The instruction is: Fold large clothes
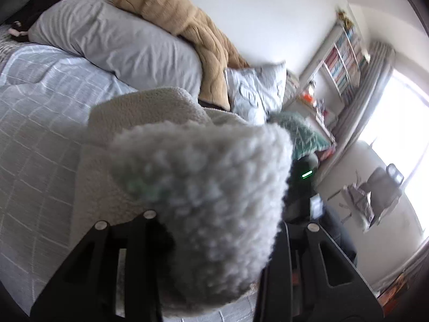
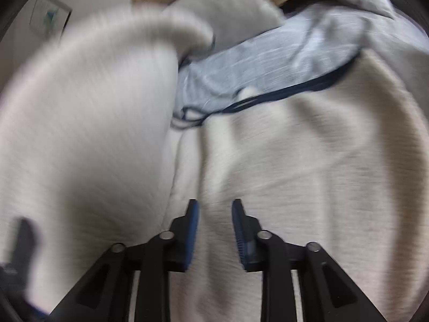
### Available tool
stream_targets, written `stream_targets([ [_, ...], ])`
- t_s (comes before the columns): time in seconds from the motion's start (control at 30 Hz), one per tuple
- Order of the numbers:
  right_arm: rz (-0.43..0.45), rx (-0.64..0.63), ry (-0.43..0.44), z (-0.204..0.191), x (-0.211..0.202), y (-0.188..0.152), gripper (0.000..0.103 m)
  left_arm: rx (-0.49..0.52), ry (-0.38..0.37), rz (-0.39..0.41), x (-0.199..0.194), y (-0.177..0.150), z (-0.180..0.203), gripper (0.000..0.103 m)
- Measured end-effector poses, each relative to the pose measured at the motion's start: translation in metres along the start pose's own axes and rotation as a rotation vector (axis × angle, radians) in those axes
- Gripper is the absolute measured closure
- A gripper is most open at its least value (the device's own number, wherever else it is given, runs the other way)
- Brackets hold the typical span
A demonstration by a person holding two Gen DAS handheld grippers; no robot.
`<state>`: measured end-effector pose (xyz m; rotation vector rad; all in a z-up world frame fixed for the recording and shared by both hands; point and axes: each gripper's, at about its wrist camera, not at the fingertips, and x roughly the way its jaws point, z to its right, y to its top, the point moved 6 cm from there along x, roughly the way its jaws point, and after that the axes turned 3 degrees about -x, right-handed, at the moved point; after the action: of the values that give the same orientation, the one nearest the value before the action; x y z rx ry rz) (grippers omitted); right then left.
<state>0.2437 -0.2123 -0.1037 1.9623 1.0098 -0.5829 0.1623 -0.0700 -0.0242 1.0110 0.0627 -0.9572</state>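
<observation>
A cream fleece garment (image 1: 198, 187) is bunched up over my left gripper (image 1: 214, 241), which is shut on a thick fold of it and holds it above the bed; the fleece hides the fingertips. In the right wrist view the same garment (image 2: 308, 166) lies spread on the bed, with a dark-trimmed edge at the top and a lifted part (image 2: 88, 112) at the left. My right gripper (image 2: 214, 214) is open and empty just above the fleece, blue pads (image 2: 193, 230) apart.
The bed has a pale blue checked duvet (image 1: 34, 123), a grey pillow (image 1: 120, 43), a tan blanket (image 1: 193, 29) and patterned cushions (image 1: 257, 91). A bookshelf (image 1: 343, 61) and a bright window (image 1: 402, 123) stand at the right.
</observation>
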Motion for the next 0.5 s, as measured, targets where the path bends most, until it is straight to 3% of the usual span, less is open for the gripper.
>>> stream_targets([
  [0.1,0.061,0.061,0.011,0.028,-0.038,0.004,0.061,0.102,0.02,-0.059,0.017,-0.024,0.015,0.065],
  [0.27,0.114,0.172,0.142,0.055,-0.083,0.003,0.044,0.293,0.046,-0.166,0.041,-0.073,0.039,0.064],
  [0.33,0.101,0.207,0.202,0.06,-0.087,-0.001,0.034,0.376,0.057,-0.191,0.046,-0.092,0.046,0.064],
  [0.4,0.066,0.224,0.254,0.058,-0.082,-0.003,0.031,0.436,0.069,-0.195,0.045,-0.101,0.052,0.064],
  [0.5,0.012,0.218,0.226,0.058,-0.065,-0.007,0.029,0.451,0.061,-0.203,0.039,-0.104,0.054,0.064],
])
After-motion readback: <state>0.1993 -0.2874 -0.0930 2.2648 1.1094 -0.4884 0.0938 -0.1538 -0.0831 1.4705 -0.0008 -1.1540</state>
